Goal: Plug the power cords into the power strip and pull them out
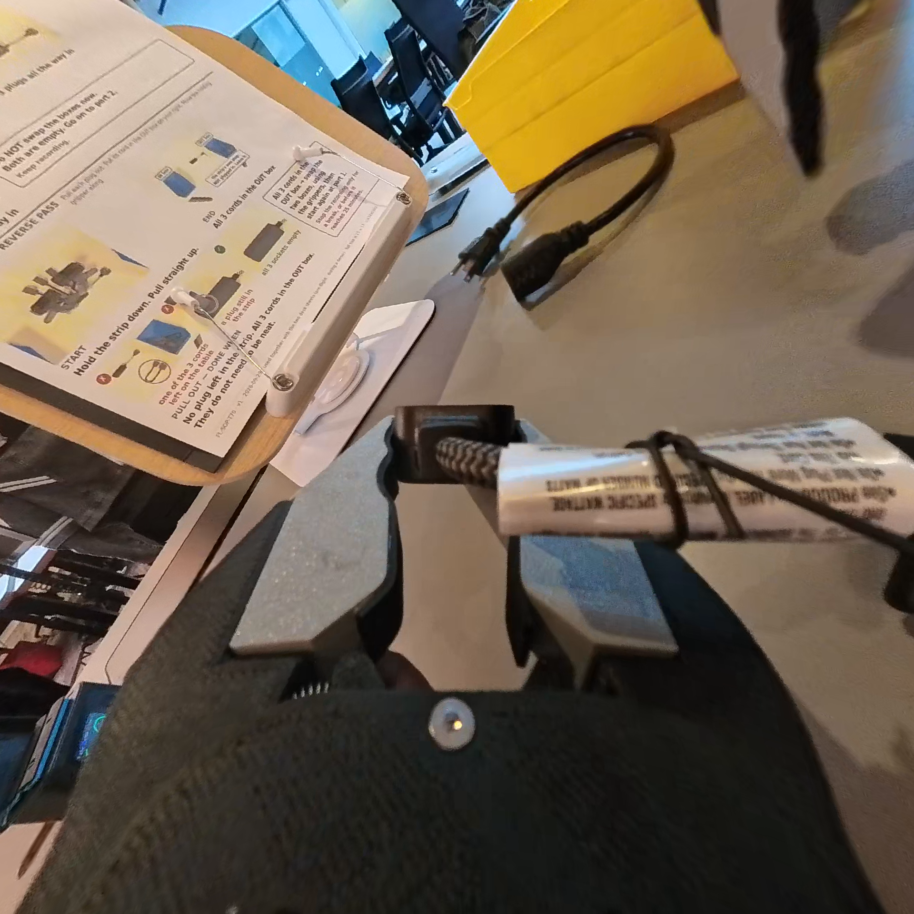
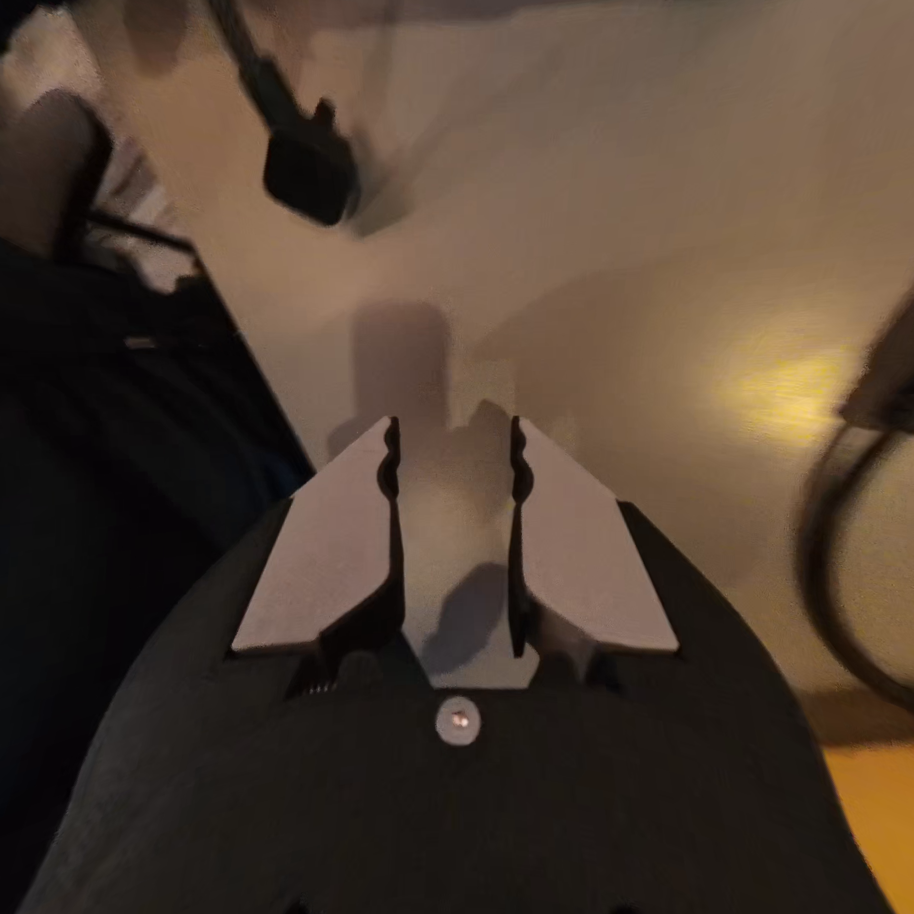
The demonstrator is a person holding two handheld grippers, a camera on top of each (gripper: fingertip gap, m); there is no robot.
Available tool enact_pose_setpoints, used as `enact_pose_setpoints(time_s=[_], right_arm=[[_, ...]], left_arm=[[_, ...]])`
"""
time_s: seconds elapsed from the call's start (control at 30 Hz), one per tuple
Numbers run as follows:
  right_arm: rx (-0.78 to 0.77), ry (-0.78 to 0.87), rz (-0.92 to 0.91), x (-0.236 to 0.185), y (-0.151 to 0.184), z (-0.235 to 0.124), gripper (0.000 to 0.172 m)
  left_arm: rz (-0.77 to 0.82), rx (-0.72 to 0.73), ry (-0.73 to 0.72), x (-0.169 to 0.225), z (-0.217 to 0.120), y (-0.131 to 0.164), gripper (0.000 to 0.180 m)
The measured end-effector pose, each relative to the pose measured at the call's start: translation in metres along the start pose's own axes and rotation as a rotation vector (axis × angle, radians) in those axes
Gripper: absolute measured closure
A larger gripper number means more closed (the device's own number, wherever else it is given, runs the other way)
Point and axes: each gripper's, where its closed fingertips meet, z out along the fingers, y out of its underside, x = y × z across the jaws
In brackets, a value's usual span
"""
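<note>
Pinching a black plug [image 1: 452, 440] between its two grey fingertips, the left gripper [image 1: 455, 445] holds it above the pale worktop [image 1: 643, 346]. Both pads press against the plug's sides. A black-and-white braided cord [image 1: 467, 460] leaves the plug toward the right and passes into a rolled white label [image 1: 692, 484], which a thin black tie [image 1: 667, 489] binds around the cord.

Farther off on the worktop lies a short black power cord [image 1: 618, 173], bent in a loop, with its pronged plug [image 1: 475, 257] and its blocky socket end [image 1: 539, 269] lying just beside each other. A yellow box [image 1: 583, 89] stands behind the loop. To the left, a printed instruction sheet [image 1: 148, 222] rests on a wooden stand [image 1: 386, 148] with rounded corners, held by a thin wire clip. A white plate [image 1: 395, 321] lies under the stand's near edge.

The right gripper [image 2: 455, 425] hangs over the bare worktop [image 2: 593, 198] with its fingers spread and nothing between them. Its view is blurred. A black plug block on a cord [image 2: 306, 168] shows at the upper left, and a dark curved cable [image 2: 831, 569] at the right edge. The power strip cannot be made out in either view.
</note>
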Motion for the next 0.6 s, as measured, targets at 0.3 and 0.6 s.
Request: enact_pose_setpoints(time_s=[0.3, 0.6], right_arm=[[0.113, 0.681, 0.181, 0.188, -0.033, -0.103, 0.125], [-0.282, 0.811, 0.042, 0.264, -0.022, -0.072, 0.116]], left_arm=[[-0.002, 0.007, 0.005, 0.0, -0.001, 0.0, 0.139], [-0.008, 0.008, 0.012, -0.001, -0.001, 0.003, 0.139]])
